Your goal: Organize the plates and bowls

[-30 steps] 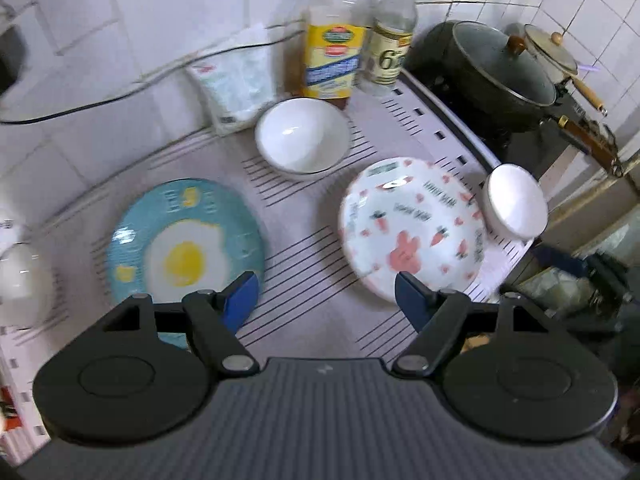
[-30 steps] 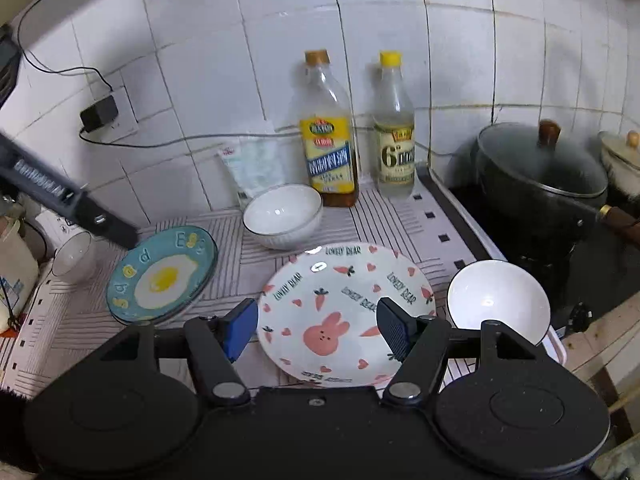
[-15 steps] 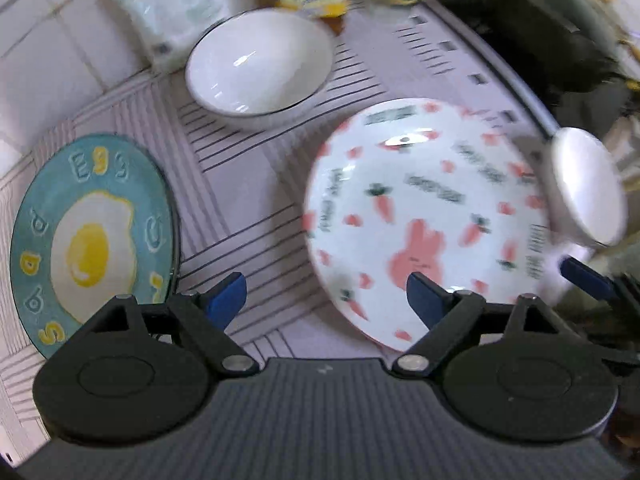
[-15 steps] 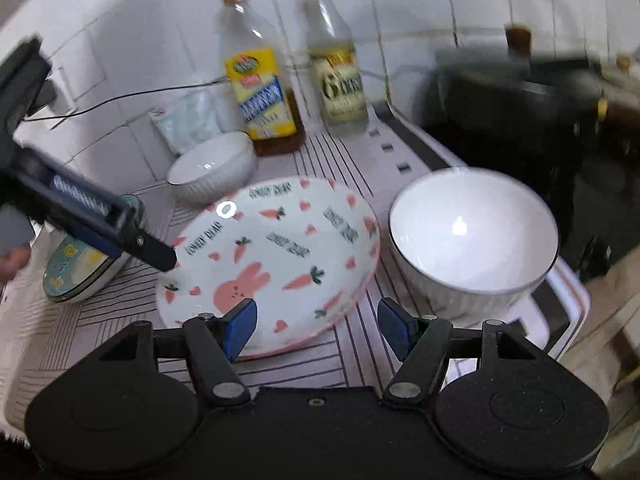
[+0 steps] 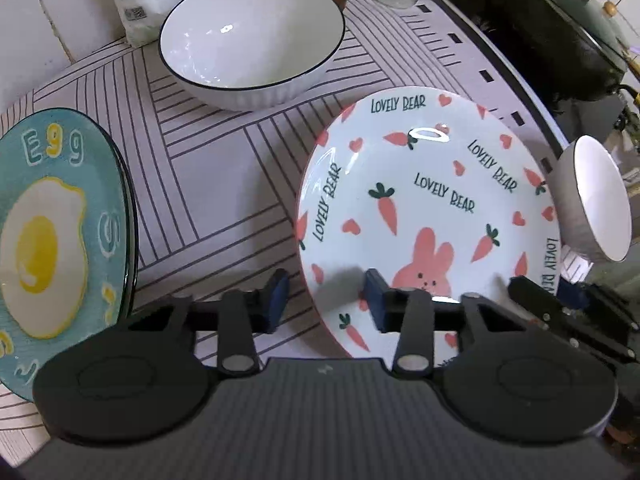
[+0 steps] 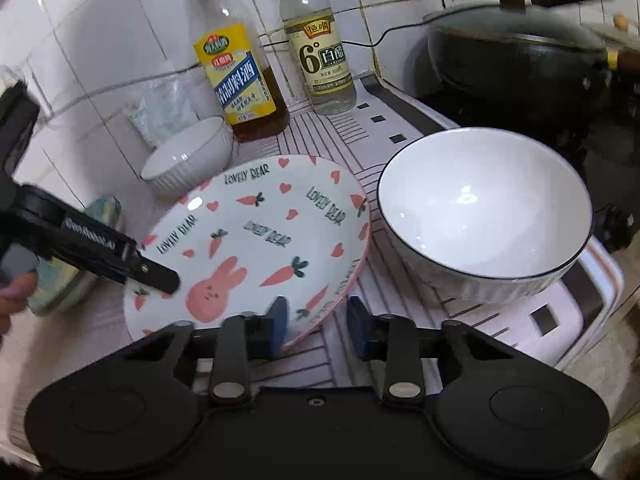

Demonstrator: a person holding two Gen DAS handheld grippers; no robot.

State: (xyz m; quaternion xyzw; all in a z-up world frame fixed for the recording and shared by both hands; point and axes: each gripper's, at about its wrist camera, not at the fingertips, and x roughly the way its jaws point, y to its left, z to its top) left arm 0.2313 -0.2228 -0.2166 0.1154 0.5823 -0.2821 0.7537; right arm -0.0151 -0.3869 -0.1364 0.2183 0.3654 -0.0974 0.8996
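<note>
A white bunny plate (image 5: pixel 424 200) with carrots and hearts lies on the striped mat. My left gripper (image 5: pixel 325 300) straddles its left rim, one finger outside and one over the plate. The jaws are closing, with a gap still showing. My right gripper (image 6: pixel 316 322) straddles the plate's (image 6: pixel 260 232) near right rim in the same way, also closing with mat showing beside the rim. A teal egg plate (image 5: pixel 52 232) lies at the left. One white bowl (image 5: pixel 252 40) stands behind, and another white bowl (image 6: pixel 480 208) sits right of the bunny plate.
Two bottles (image 6: pixel 240 68) (image 6: pixel 320 56) and a plastic packet (image 6: pixel 160 112) stand against the tiled wall. A dark lidded pot (image 6: pixel 520 56) sits on the stove at the right. A person's fingers (image 6: pixel 16 292) hold the left gripper's handle.
Both grippers have come down close over the bunny plate and their jaws have narrowed around its opposite rims. The dishes have not moved.
</note>
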